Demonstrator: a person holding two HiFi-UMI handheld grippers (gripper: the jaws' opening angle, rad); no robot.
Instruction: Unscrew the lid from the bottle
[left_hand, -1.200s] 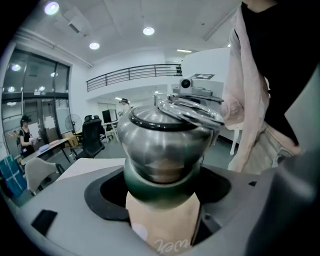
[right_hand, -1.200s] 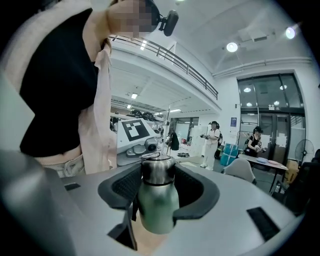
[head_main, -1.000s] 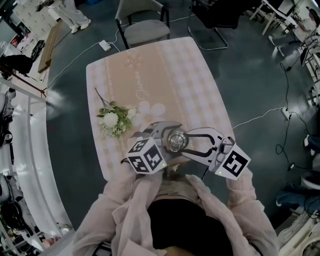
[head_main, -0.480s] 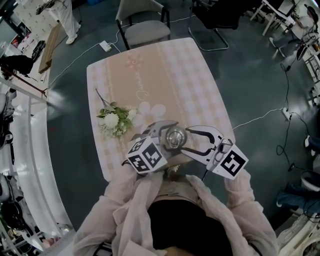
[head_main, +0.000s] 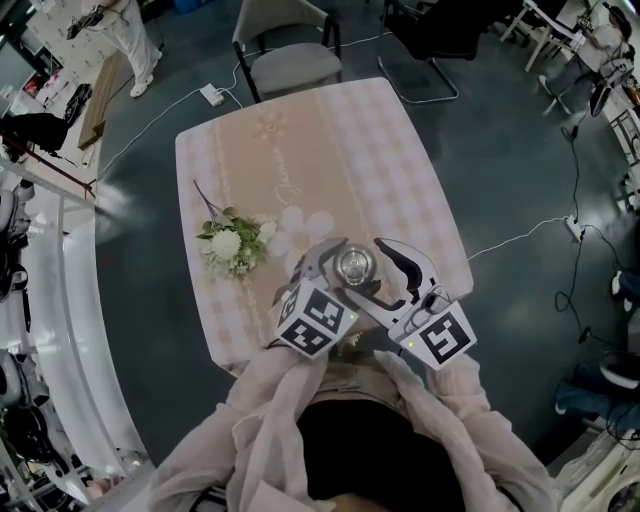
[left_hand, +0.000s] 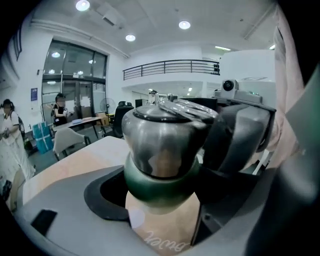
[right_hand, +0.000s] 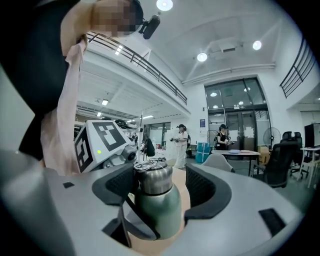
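Bottle (right_hand: 159, 212): green body with a steel top, upright, standing between the left gripper's jaws and just ahead of the right gripper.
Left gripper (head_main: 332, 262): clenched on the bottle's green body below the shoulder. In the left gripper view the body fills the space between the two jaws, with a pad on each side.
Lid (right_hand: 154, 180): steel, on the bottle's neck, with a thin handle lying tilted across its top. It sits above the left gripper's jaws and between the right gripper's pads.
Right gripper (head_main: 368, 270): released. Its jaws have just been opening and stand wide with the lid between them. There is a clear gap on the right-hand side. The left-hand pad is close to the steel, and contact there cannot be told.
Marker cubes: the left cube (head_main: 318, 322) and the right cube (head_main: 440, 338) sit side by side at the grippers' rear, nearest the person.
Table (head_main: 300, 150): covered in a pink checked cloth, beneath both grippers.
Flowers (head_main: 232, 243): a small white bunch lying on the cloth, left of the left gripper and apart from it.
Chair (head_main: 290, 55): beyond the table's far edge, well ahead of both grippers.
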